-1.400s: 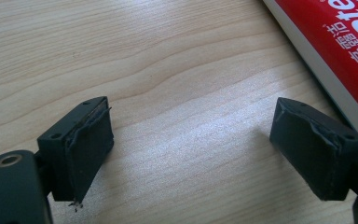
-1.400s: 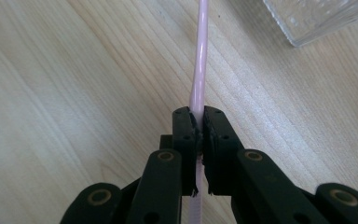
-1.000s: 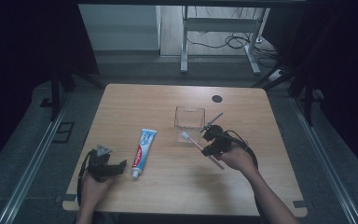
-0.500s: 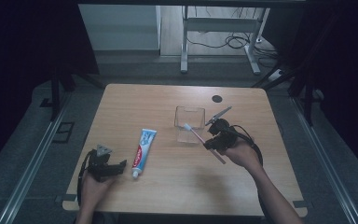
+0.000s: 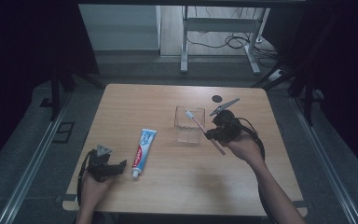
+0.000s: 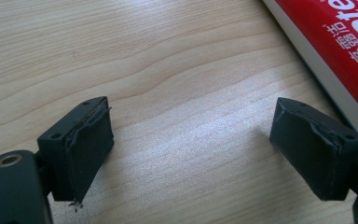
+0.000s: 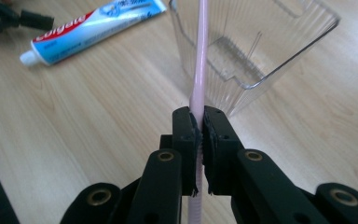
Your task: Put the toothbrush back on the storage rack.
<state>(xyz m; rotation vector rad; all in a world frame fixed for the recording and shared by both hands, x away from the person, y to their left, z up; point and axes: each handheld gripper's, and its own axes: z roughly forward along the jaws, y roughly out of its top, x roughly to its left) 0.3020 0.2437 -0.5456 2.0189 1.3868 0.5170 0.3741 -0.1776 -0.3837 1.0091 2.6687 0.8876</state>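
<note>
My right gripper (image 5: 213, 134) (image 7: 198, 122) is shut on a pink toothbrush (image 5: 202, 127) (image 7: 198, 70) and holds it in the air, its white head over the clear plastic cup (image 5: 189, 124) (image 7: 256, 46). The brush handle slants down toward the person's side. A red, white and blue toothpaste tube (image 5: 143, 147) (image 7: 93, 28) lies flat left of the cup. My left gripper (image 5: 121, 167) (image 6: 193, 149) rests low on the table just left of the tube, jaws open with bare wood between them; the tube's red side (image 6: 335, 42) runs past its right jaw.
The wooden table (image 5: 177, 186) has a small dark round disc (image 5: 217, 98) near its far edge. Beyond the far edge stand a desk frame and cables on the floor (image 5: 233, 42). Dark curtains close in both sides.
My right gripper has risen and moved toward the far side with the toothbrush, bringing the brush head from beside the cup to above it. The left gripper has stayed put.
</note>
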